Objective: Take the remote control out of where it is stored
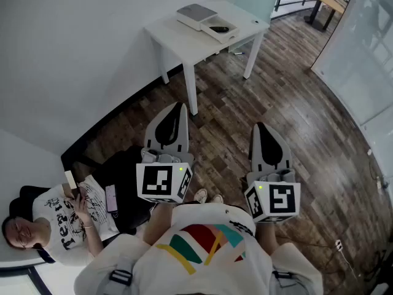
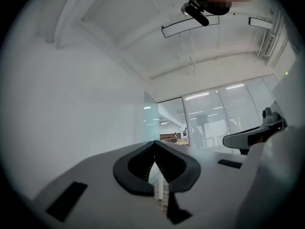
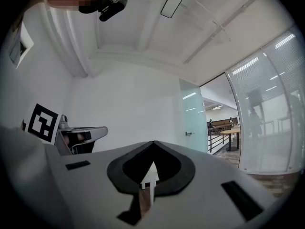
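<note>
Left hand-held gripper (image 1: 180,107) far from remote control (image 1: 219,29)

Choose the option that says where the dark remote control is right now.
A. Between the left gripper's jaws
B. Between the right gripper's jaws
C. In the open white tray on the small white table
C: the head view shows the remote control lying in the open tray on the table, while the left gripper and right gripper are shut on nothing, well short of it.
</note>
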### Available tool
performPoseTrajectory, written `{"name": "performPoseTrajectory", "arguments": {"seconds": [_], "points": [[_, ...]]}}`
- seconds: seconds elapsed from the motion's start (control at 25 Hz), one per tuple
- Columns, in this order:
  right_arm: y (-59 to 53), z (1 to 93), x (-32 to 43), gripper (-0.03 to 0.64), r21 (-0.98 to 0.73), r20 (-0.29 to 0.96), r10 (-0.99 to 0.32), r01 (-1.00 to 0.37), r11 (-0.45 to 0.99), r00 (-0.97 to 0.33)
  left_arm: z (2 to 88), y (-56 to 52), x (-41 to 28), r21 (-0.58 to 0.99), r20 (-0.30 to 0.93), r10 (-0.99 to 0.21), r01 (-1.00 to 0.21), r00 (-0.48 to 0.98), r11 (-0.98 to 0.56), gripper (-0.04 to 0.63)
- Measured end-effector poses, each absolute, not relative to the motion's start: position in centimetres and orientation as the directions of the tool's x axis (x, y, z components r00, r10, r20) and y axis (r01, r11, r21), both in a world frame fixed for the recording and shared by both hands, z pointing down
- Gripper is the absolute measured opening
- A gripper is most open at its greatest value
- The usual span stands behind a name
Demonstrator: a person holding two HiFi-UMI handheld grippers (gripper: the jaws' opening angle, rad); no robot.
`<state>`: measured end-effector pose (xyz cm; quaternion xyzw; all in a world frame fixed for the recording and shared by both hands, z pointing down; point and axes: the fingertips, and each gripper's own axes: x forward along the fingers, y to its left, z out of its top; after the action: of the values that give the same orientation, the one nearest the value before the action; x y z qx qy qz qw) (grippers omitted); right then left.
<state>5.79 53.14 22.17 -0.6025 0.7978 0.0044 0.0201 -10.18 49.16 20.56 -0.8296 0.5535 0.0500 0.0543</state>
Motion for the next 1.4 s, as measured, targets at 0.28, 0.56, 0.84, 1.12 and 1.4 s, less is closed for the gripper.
{"name": "performPoseTrajectory", "arguments": {"seconds": [0.28,0.56,0.84,1.12,1.4], "points": [[53.0,22.1,5.7,-0.002,-0.018,-0.038,-0.962,-0.962,0.272,-0.272,20.1,49.6,-10.1,-0.052,-0.158,-0.903,-0.916,0.400,-0.397,0.006],[52.6,22.4,6.2,-0.002,-0.050,-0.045,-0.961,-0.960,0.275,-0.273,20.7,49.1,-10.0,-0.044,-0.143,-0.908,-0.920,0.393,-0.391,0.006],[52.1,23.6,7.7,-0.002,-0.043,-0.016,-0.965,-0.964,0.263,-0.263,21.3,48.7,-8.9,-0.038,-0.121,-0.913,-0.921,0.390,-0.388,0.006],[52.3,24.4,9.7,-0.002,-0.015,-0.003,-0.959,-0.959,0.284,-0.284,21.0,47.9,-7.6,-0.068,-0.143,-0.919,-0.930,0.368,-0.362,0.006],[51.5,25.9,11.5,-0.002,0.005,0.016,-0.955,-0.955,0.297,-0.297,21.8,47.8,-8.1,-0.052,-0.120,-0.949,-0.956,0.292,-0.288,0.006]]}}
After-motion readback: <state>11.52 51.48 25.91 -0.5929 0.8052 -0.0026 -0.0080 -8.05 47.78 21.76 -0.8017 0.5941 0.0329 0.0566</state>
